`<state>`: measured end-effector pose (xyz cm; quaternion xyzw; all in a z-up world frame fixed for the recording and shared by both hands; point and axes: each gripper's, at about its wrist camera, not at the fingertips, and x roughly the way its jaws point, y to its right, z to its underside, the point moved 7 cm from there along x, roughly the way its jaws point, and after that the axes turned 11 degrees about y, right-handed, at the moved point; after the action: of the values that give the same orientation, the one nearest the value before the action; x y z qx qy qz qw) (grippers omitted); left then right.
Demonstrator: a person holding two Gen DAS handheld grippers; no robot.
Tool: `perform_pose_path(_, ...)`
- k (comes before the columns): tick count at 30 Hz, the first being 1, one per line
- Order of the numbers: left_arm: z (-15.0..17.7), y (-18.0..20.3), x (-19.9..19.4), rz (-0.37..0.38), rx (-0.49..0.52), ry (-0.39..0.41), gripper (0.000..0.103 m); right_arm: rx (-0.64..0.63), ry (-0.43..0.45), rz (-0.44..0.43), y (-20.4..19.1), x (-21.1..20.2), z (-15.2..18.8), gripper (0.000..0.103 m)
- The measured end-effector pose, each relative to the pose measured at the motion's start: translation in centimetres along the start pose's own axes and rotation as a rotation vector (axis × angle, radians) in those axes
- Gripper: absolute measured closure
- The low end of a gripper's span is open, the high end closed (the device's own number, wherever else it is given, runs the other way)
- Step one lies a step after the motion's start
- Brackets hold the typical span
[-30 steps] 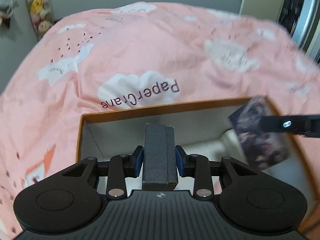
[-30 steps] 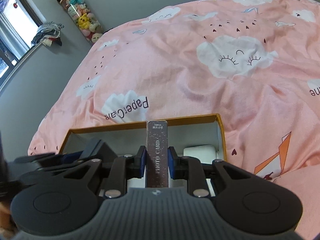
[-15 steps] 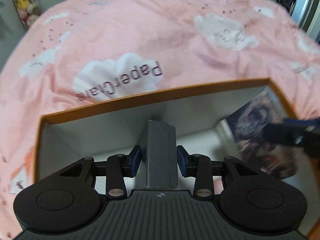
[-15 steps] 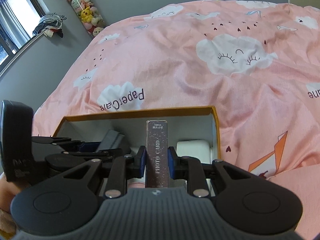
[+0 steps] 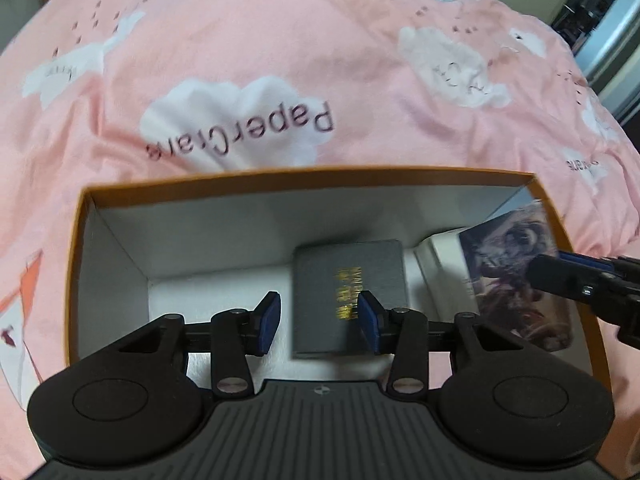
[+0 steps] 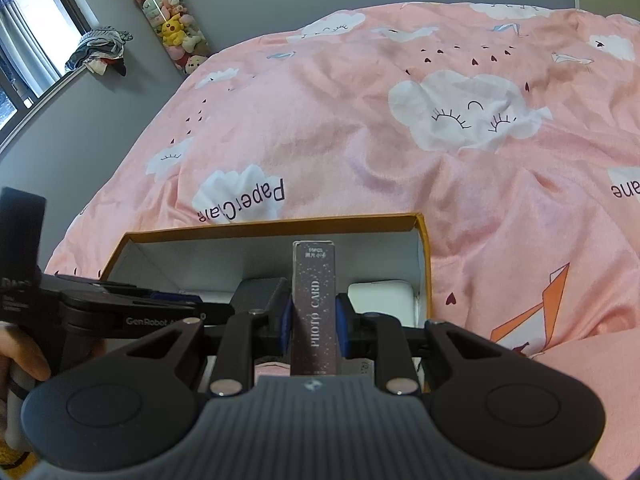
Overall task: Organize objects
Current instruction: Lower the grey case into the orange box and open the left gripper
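Left gripper (image 5: 319,322): jaws spread, holding nothing. The grey box (image 5: 348,276) lies flat on the carton (image 5: 280,178) floor, centre of the left view, just beyond the fingertips.

Right gripper (image 6: 313,330): clamped on the card pack (image 6: 313,300), held upright on edge at lower centre of the right view, above the carton interior beside a white case (image 6: 380,294).

Assessment: the pack looks light, rigid and glossy, so liable to slip; grip across its broad faces, as now, appears sound. No crushing evident.

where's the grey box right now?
Left wrist view: the grey box lies flat on the floor of the orange-rimmed box, beyond the open left tongs, left of the white case.
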<state>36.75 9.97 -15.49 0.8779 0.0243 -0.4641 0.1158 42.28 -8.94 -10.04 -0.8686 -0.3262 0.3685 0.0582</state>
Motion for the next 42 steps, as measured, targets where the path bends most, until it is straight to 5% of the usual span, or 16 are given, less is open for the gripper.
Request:
perform_pose_path(6,1.1,-0.9,2.1,0.013,-0.118,-0.050,0.054,-0.003,-0.007,0.004,0.1,0.0,0.0,0.079)
perform_pose_path(8,1.1,-0.9,2.3,0.040,-0.159,-0.048,0.065,-0.002,-0.008,0.006,0.2,0.1,-0.1,0.079)
perform_pose_path(17,1.4,0.6,3.0,0.114,-0.274,-0.081,0.082,-0.014,0.004,0.051,1.0,0.6,-0.2,0.079)
perform_pose_path(27,1.2,1.5,3.2,0.118,-0.229,-0.077,0.081,-0.007,0.002,0.052,1.2,0.9,-0.2,0.079)
perform_pose_path(36,-1.3,-0.6,-3.8,0.042,-0.077,0.153,0.081,0.078,-0.014,-0.057,-2.5,2.2,-0.9,0.079)
perform_pose_path(42,-1.2,-2.0,-5.9,-0.009,0.013,0.200,0.081,0.113,-0.111,-0.090,-6.5,6.3,1.1,0.080)
